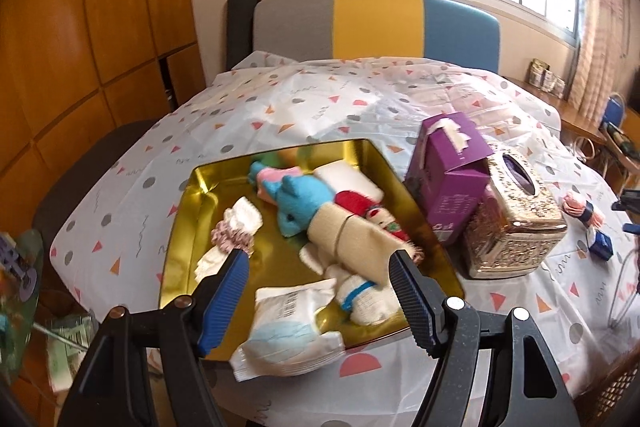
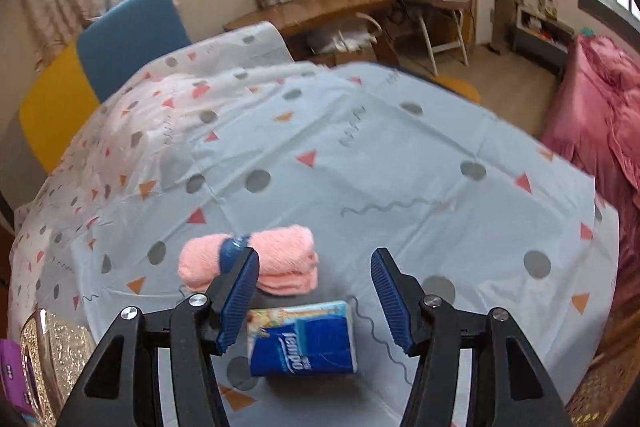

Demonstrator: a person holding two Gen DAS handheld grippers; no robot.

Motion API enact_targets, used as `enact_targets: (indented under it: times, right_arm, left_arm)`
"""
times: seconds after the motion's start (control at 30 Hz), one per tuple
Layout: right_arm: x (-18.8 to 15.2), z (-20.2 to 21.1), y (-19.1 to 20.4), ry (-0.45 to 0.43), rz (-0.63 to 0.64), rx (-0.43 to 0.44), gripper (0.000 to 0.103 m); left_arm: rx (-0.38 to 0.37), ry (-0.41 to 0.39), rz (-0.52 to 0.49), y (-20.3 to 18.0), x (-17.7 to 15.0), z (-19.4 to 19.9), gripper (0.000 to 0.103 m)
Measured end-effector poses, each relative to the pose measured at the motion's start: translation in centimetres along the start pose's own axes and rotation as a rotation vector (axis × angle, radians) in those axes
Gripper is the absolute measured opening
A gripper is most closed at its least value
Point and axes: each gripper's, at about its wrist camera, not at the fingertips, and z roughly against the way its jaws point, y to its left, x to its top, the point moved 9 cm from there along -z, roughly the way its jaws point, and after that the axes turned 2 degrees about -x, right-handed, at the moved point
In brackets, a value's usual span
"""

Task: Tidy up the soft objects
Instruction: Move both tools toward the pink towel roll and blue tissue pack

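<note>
A gold tin tray (image 1: 188, 223) holds several soft things: a blue plush dolphin (image 1: 298, 201), a rolled beige cloth (image 1: 352, 239), a red-and-white doll (image 1: 372, 211), white socks (image 1: 364, 297) and a pink scrunchie (image 1: 230, 237). A wrapped face-mask pack (image 1: 288, 331) hangs over the tray's near rim. My left gripper (image 1: 318, 267) is open and empty above the tray's near part. My right gripper (image 2: 314, 267) is open and empty over a blue Tempo tissue pack (image 2: 304, 341), with a pink rolled towel (image 2: 276, 259) just beyond its left finger.
A purple box (image 1: 448, 171) and an ornate gold tissue box (image 1: 516, 215) stand right of the tray; the gold box also shows in the right wrist view (image 2: 48, 355). A chair (image 1: 376, 23) stands behind the table. A pink bed (image 2: 604, 115) is at right.
</note>
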Motion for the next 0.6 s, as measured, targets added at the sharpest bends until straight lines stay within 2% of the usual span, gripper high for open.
enact_targets:
  times: [0.27, 0.6]
  right_arm:
    - [-1.0, -1.0, 0.0, 0.066, -0.072, 0.056, 0.059]
    - [-0.7, -0.5, -1.3, 0.062, -0.164, 0.104, 0.059]
  left_arm:
    - [-0.051, -0.037, -0.097, -4.2, 2.4, 0.6, 0.073]
    - [-0.150, -0.081, -0.218, -11.4, 5.6, 1.0, 0.073]
